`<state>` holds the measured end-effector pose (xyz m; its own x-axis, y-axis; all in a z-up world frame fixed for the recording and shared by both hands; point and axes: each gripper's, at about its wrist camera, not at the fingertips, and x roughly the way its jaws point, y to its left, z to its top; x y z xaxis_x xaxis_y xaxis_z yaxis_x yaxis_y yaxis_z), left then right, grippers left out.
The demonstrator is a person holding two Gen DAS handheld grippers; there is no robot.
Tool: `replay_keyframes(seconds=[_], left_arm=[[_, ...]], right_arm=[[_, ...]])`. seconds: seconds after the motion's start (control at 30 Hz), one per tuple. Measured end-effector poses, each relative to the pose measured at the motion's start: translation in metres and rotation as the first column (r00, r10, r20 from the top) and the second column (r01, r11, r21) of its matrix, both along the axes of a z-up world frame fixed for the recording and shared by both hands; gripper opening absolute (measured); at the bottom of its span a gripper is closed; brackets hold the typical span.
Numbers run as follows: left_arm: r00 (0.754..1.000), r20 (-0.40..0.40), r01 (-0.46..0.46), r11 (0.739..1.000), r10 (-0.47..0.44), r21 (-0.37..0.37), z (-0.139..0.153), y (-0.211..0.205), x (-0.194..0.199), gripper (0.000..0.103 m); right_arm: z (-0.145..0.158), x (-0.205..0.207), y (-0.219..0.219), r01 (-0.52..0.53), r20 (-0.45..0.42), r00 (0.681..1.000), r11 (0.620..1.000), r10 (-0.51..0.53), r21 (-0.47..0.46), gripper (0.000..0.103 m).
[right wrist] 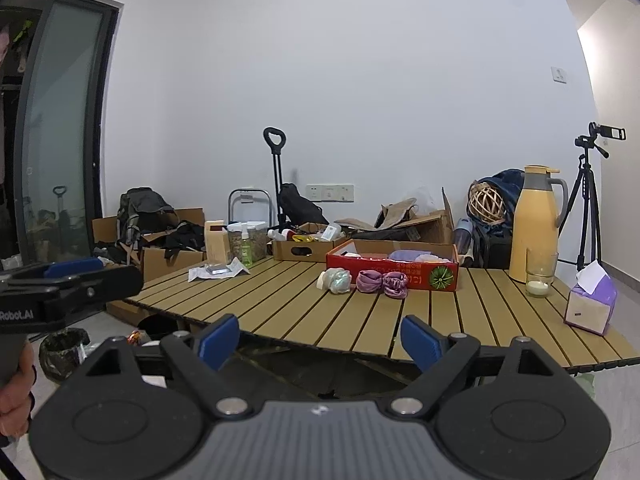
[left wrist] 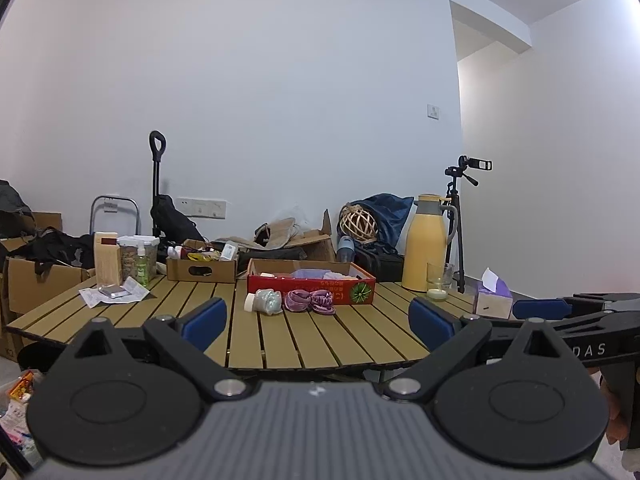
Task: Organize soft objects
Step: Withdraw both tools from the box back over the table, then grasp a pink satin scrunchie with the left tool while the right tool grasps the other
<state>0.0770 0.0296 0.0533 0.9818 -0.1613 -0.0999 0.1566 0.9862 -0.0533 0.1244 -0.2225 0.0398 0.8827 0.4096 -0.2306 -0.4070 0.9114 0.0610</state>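
Note:
A purple scrunchie (left wrist: 309,300) (right wrist: 381,281) lies on the slatted wooden table (left wrist: 320,340) (right wrist: 360,320), just in front of a red cardboard box (left wrist: 312,286) (right wrist: 394,270) that holds pale soft items. Left of the scrunchie lies a pale green-white soft bundle (left wrist: 264,301) (right wrist: 335,280). My left gripper (left wrist: 318,322) is open and empty, back near the table's front edge. My right gripper (right wrist: 320,340) is open and empty too, short of the front edge. Each gripper shows at the side of the other's view.
A yellow thermos jug (left wrist: 426,242) (right wrist: 536,224), a glass with a candle (left wrist: 439,282) (right wrist: 540,274) and a purple tissue box (left wrist: 494,296) (right wrist: 590,304) stand at the right. A small cardboard tray (left wrist: 202,268), jars and papers (left wrist: 112,294) sit at the left. Boxes, bags and a tripod (right wrist: 588,200) surround the table.

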Motion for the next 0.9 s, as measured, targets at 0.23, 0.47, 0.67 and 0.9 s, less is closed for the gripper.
replay_keyframes(seconds=[0.23,0.47,0.67,0.9], left_arm=[[0.997,-0.066,-0.030,1.000,0.030,0.004,-0.005,0.013,0.096,0.100],[0.991,-0.136,-0.024,0.999,0.017,-0.048,-0.014,0.037,0.220,0.099],[0.970,-0.244,0.002,0.996,-0.022,-0.084,-0.030,0.049,0.336,0.081],[0.916,-0.365,0.123,0.983,-0.164,-0.133,-0.049,0.019,0.452,0.053]], right_arm=[[-0.006,0.092,0.014,0.011,-0.050,0.999,1.000,-0.011,0.000,0.088],[-0.014,0.210,0.026,0.038,-0.075,0.996,0.999,-0.038,0.006,0.087],[-0.026,0.319,0.045,0.035,-0.141,0.989,0.999,-0.035,-0.005,0.086],[-0.064,0.456,0.045,0.086,-0.306,0.950,0.993,-0.059,0.075,0.070]])
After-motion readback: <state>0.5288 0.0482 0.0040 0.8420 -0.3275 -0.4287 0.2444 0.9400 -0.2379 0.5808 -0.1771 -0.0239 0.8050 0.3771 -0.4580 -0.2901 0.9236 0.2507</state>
